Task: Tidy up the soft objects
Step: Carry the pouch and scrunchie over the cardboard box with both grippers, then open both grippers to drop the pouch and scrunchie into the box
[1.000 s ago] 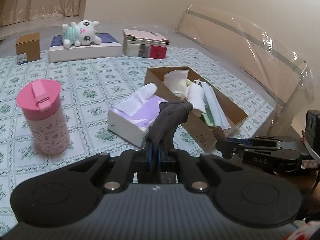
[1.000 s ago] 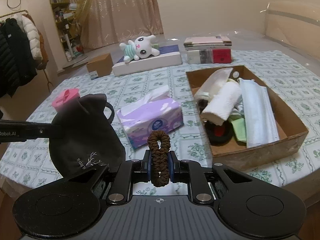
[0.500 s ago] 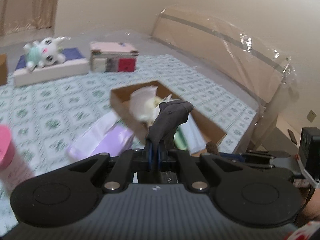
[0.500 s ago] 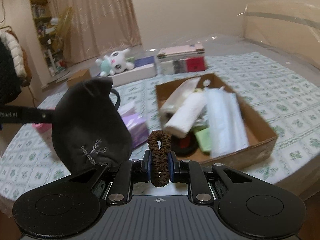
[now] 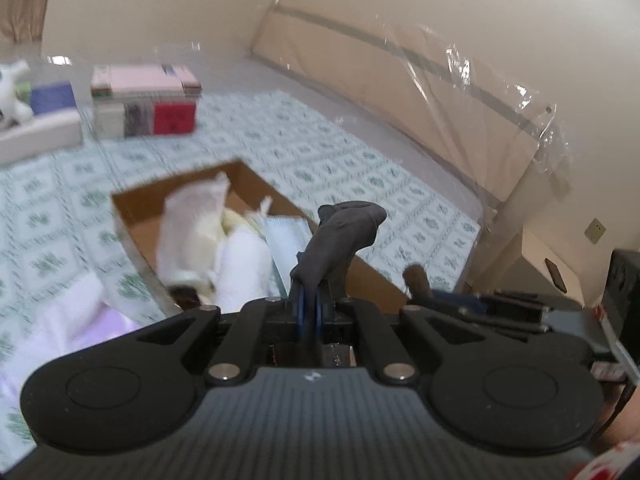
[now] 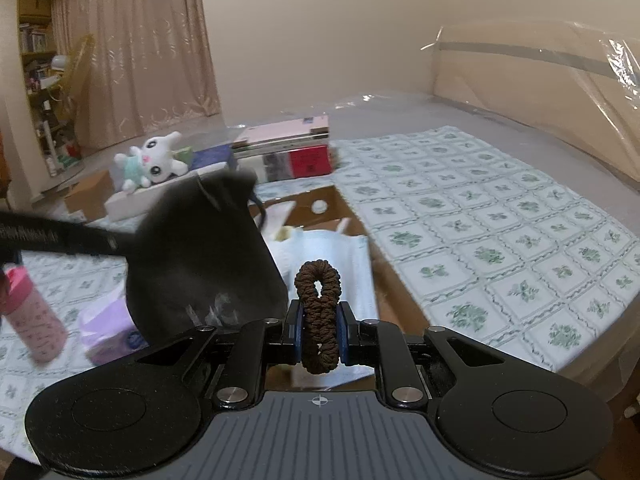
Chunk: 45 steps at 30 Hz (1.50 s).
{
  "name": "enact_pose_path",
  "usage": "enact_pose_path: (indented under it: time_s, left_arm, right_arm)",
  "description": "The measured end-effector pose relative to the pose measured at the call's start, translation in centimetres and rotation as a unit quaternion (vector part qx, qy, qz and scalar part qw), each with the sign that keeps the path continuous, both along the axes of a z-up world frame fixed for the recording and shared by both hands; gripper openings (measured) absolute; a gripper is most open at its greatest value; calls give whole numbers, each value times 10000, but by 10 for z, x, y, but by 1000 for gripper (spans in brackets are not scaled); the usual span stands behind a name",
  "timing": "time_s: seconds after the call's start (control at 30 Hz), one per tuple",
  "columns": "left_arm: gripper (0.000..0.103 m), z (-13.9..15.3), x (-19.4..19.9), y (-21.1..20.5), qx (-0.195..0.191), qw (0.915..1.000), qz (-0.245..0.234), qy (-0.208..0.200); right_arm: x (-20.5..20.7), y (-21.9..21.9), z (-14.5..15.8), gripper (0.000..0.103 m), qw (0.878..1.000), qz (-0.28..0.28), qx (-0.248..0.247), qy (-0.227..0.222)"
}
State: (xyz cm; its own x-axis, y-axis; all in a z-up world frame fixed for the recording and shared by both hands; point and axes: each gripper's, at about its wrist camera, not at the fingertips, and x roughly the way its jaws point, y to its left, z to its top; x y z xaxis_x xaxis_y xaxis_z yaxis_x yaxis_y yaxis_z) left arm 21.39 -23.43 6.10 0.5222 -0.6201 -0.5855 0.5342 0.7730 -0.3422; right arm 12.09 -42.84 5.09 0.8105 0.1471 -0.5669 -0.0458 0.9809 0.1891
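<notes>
Both views swung right along bed (image 6: 500, 216) toward headboard (image 5: 400, 92); left gripper (image 5: 308, 300) pinches pouch (image 5: 340, 236), right gripper (image 6: 319, 326) scrunchie (image 6: 318, 300)

left wrist cam: sits right behind the left gripper (image 5: 308, 300), tilted down, close over the cardboard box (image 5: 132, 208), facing the wrapped headboard (image 5: 400, 92)
right wrist cam: rides behind the right gripper (image 6: 319, 324), tilted down too, looking across the bed toward the curtain (image 6: 132, 52) and shelves (image 6: 36, 40)
shared: both catch the box (image 6: 340, 204), the stack of books (image 5: 144, 104) (image 6: 288, 152), the plush toy (image 6: 150, 162) and the patterned sheet (image 6: 480, 232)
cross-view: each cam sees the other gripper poking in from the side
</notes>
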Motion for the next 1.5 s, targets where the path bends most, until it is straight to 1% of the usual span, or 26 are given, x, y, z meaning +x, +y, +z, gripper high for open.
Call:
enact_pose_path:
  time_s: [0.1,0.23,0.3,0.33,0.4,0.47,0.57,0.67,0.73,0.77,0.8,0.87,0.9,1.07,1.17,1.23,1.27,1.3,1.33,1.37,1.43,1.5]
  left_arm:
    - [4,-24,12,-14,171,9997,-31,181]
    - [5,-50,22,-30,821,9966,0,69]
    - [10,-58,26,-34,1062,9943,45,-22]
    - [13,-60,28,-34,1111,9938,65,-17]
    - [37,-62,30,-31,1107,9938,86,-9]
    - [44,-60,31,-23,1010,9948,152,-52]
    - [44,-52,30,-11,879,9958,256,-101]
    - [44,-42,27,-2,768,9964,311,-179]
    - [44,-38,24,3,701,9967,357,-188]
    - [45,-36,22,4,677,9967,394,-188]
    - [46,-35,21,6,660,9967,425,-194]
    - [47,-33,17,10,633,9966,482,-197]
    - [48,-32,14,12,637,9964,519,-191]
    - [54,-30,-1,22,744,9947,685,-180]
    - [68,-26,-14,27,810,9932,802,-253]
    - [69,-24,-23,31,825,9923,874,-291]
    - [73,-23,-27,32,824,9921,901,-287]
    - [82,-21,-31,34,826,9917,941,-285]
    - [86,-20,-37,36,835,9909,1008,-315]
    - [89,-18,-43,38,856,9898,1073,-378]
    - [91,-14,-54,42,930,9879,1148,-480]
    - [95,-12,-64,46,958,9868,1222,-466]
  right_arm:
    - [13,-5,-9,17,10000,18,15,95]
    - [32,-4,-23,17,9995,137,5,276]
    - [41,-1,-33,17,9989,240,-10,396]
    - [45,2,-38,17,9985,300,-33,459]
    - [52,6,-46,17,9975,414,-77,572]
    - [59,12,-54,17,9961,536,-157,680]
    - [68,17,-66,17,9941,615,-336,830]
    - [74,20,-75,17,9923,559,-572,947]
    - [77,20,-80,17,9910,564,-647,1030]
    - [77,19,-81,20,9909,573,-648,1035]
    - [76,19,-82,24,9910,577,-652,1022]
    - [73,18,-80,53,9916,562,-681,946]
    - [69,17,-77,57,9925,546,-672,862]
    - [51,14,-59,58,9956,479,-538,604]
    - [37,11,-48,62,9975,335,-416,464]
    - [27,9,-40,65,9987,197,-274,391]
    - [21,9,-37,67,9991,133,-209,347]
    - [14,9,-34,68,9994,72,-159,292]
    - [8,9,-31,69,9996,17,-138,242]
    - [1,10,-28,71,9997,-61,-122,179]
    - [-10,11,-24,74,9998,-142,-81,138]
    - [-21,13,-21,76,9997,-194,36,140]
